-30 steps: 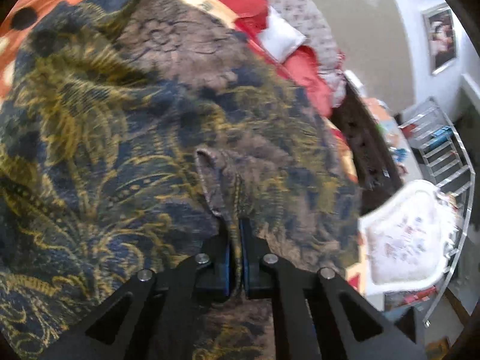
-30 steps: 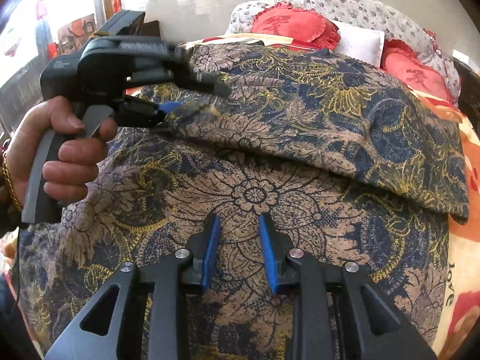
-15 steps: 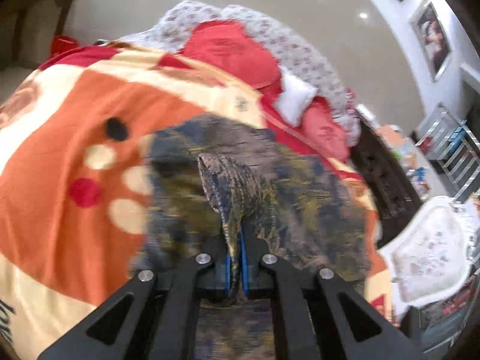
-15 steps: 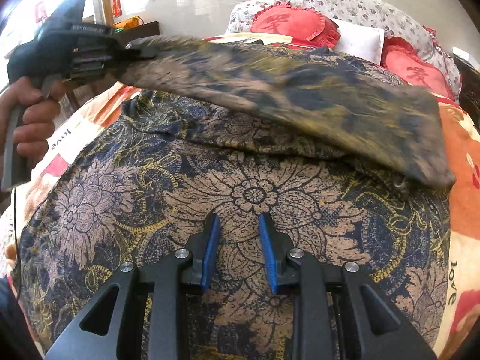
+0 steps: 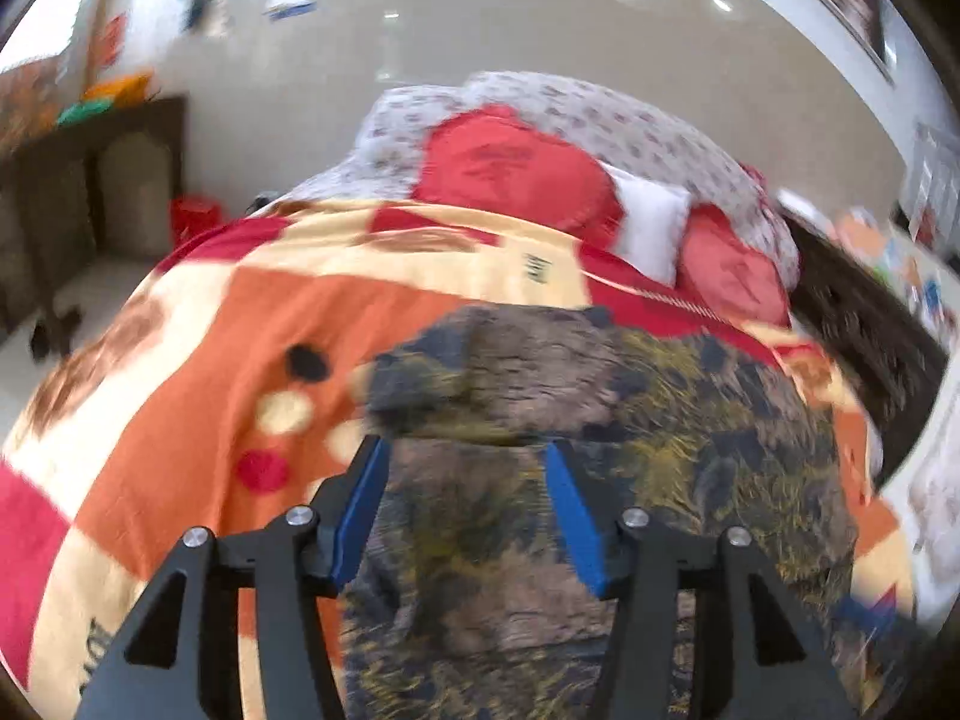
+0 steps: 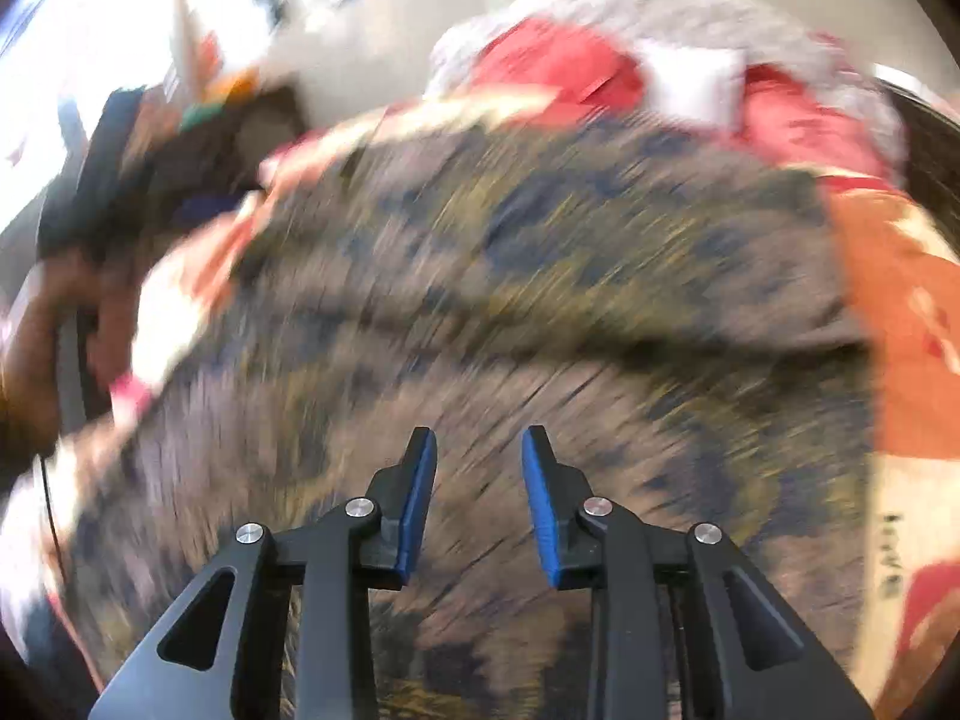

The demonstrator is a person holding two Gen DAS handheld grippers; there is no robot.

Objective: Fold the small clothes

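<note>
Left gripper (image 5: 462,468) was pinching the garment (image 5: 600,420) edge a second ago, now jaws opening, nothing between them; flap dropped over the lower layer to make the fold; right gripper (image 6: 479,450) slightly spread, opening, empty above the cloth; garment lies on the orange blanket (image 5: 210,348); thin limp floral fabric, blurred.

Right wrist view smeared — patterned garment (image 6: 540,300) print unreadable.

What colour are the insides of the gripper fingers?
Blue. The pads show best in the left wrist view, against black fingers.
</note>
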